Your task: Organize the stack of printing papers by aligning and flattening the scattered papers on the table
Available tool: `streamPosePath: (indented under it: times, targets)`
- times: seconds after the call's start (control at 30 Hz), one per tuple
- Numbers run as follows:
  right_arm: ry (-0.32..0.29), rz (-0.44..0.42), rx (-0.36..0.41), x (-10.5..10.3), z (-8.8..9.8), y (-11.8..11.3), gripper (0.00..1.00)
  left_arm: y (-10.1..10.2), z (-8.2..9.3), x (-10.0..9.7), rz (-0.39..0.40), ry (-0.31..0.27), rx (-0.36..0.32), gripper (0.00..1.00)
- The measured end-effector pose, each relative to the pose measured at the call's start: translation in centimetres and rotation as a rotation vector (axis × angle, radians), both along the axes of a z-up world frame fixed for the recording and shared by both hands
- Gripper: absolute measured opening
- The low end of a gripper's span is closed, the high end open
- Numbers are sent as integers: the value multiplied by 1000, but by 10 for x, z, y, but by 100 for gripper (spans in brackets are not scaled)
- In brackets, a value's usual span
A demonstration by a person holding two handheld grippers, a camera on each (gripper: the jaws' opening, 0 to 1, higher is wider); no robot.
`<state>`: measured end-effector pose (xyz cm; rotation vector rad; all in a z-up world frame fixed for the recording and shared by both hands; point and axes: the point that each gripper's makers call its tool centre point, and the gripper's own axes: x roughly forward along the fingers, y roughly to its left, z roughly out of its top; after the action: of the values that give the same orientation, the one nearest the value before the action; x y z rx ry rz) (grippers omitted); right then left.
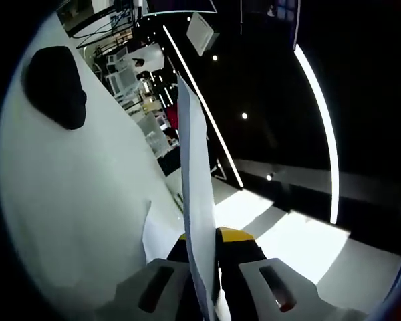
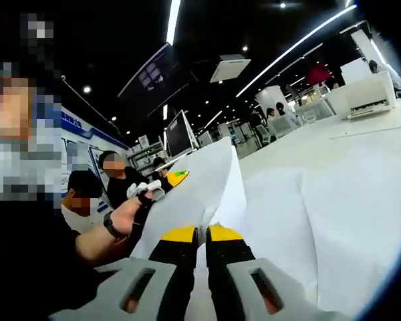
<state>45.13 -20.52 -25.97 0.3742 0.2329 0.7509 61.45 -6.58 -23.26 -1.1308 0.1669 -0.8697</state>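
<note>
In the left gripper view, a thin white paper [image 1: 195,200] is seen edge-on as a tall, narrow, slightly bent strip. It rises from between the jaws of the left hand-held gripper [image 1: 207,281], which is clenched on its lower edge. The jaws are grey with slot-shaped openings, and their tips are black with yellow. The white surface [image 1: 80,200] is smooth and matte and is seen strongly tilted in this view. A black rounded object [image 1: 55,85] lies on it, well apart from the paper. Another flat white sheet [image 1: 162,237] lies on the surface just beside the gripper. Long ceiling lights [image 1: 321,120] are seen as bright curved lines against the dark ceiling.

In the right gripper view, the right hand-held gripper [image 2: 202,235] is closed on the same paper [image 2: 200,180], which is lifted and folded loosely into a soft ridge above the yellow tips. More white sheets [image 2: 321,221] lie flat and overlapping on the surface [image 2: 361,137] to the right. At the far end of the raised paper, the other gripper is seen, held by a hand [image 2: 123,215] with a dark wrist band. Seated people [image 2: 113,175] and monitors [image 2: 179,134] are seen behind it.
</note>
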Motion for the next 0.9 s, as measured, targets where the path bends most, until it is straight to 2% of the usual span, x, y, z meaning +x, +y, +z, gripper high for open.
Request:
streamPosePath:
  times: [0.37, 0.53, 0.67, 0.77, 0.9]
  targets:
    - [-19, -1, 4, -2, 0, -1, 15, 4, 2, 0, 20, 1, -23, 5]
    - [-45, -34, -3, -1, 1, -5, 28, 5, 2, 1, 23, 2, -28, 5]
    - [-49, -54, 0, 3, 1, -13, 35, 9, 1, 2, 18, 24, -71, 6]
    - [-50, -70, 6, 6, 1, -16, 44, 8, 1, 2, 17, 27, -70, 6]
    - [-56, -82, -1, 8, 1, -19, 46, 7, 0, 3, 15, 26, -61, 6]
